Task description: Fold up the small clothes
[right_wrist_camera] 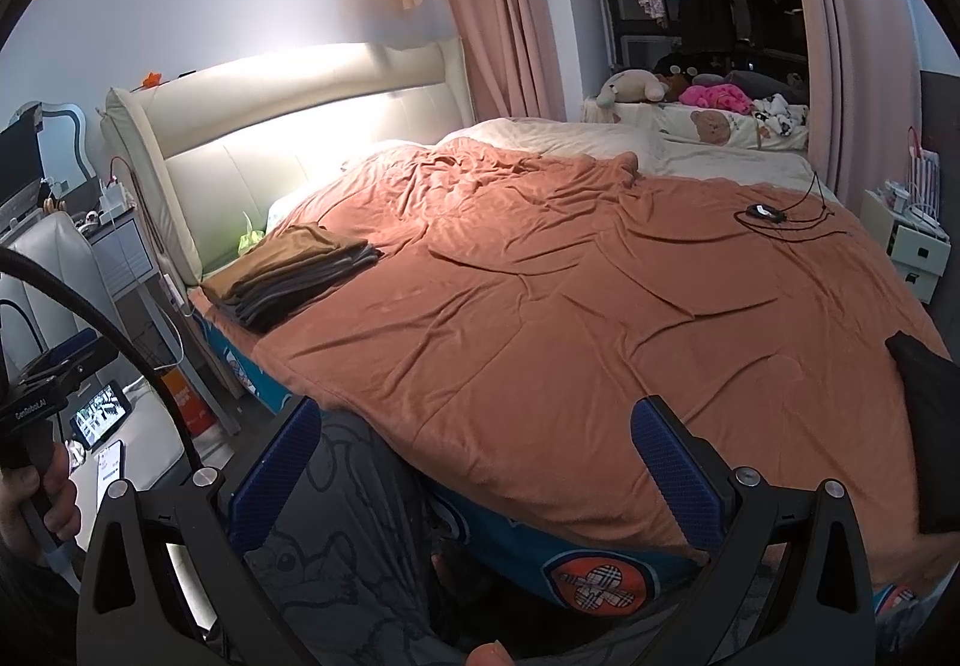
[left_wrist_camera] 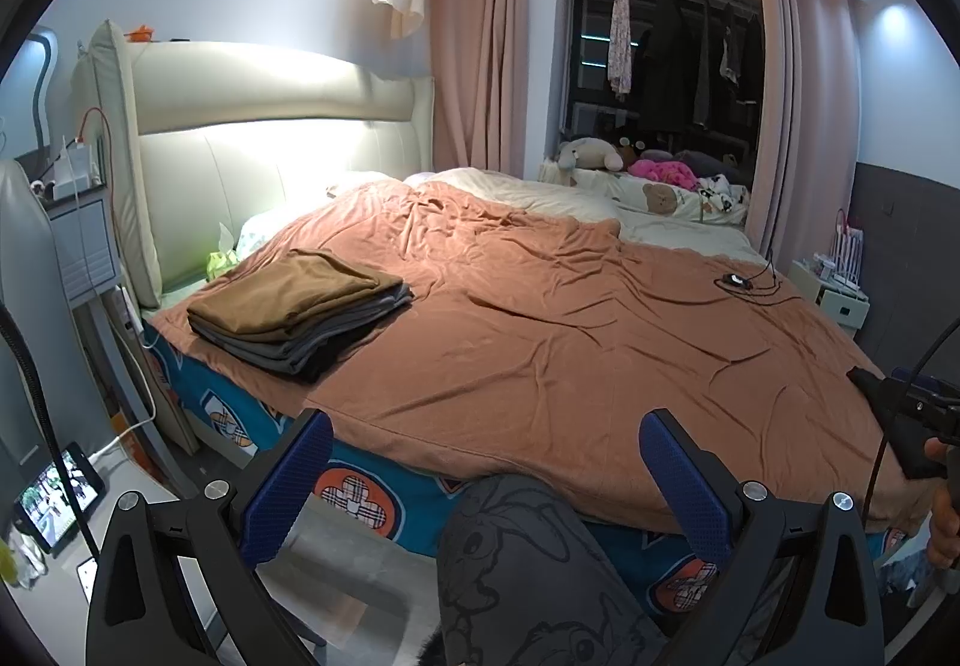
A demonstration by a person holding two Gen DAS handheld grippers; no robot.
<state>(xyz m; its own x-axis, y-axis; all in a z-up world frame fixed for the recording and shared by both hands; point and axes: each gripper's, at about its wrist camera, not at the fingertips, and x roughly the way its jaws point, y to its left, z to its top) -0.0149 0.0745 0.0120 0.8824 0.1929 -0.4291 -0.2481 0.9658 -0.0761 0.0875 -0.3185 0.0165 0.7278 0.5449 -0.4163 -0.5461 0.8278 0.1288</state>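
A stack of folded clothes [left_wrist_camera: 300, 315], brown on top and grey below, lies on the orange bedspread [left_wrist_camera: 570, 330] near the headboard at the left; it also shows in the right wrist view [right_wrist_camera: 294, 273]. A dark garment [right_wrist_camera: 927, 426] lies at the bed's right edge. My left gripper [left_wrist_camera: 486, 477] is open and empty, held off the bed's front edge above my knee. My right gripper [right_wrist_camera: 474, 465] is open and empty, over the bed's front edge. The right gripper's body also shows at the right of the left wrist view [left_wrist_camera: 918, 414].
A black cable with a small device [right_wrist_camera: 768, 215] lies on the far right of the bed. Stuffed toys [left_wrist_camera: 591, 154] sit on the window bench behind. A nightstand [left_wrist_camera: 78, 240] and a lit phone [left_wrist_camera: 57, 495] stand at the left. My patterned trouser leg [left_wrist_camera: 522, 570] is in front.
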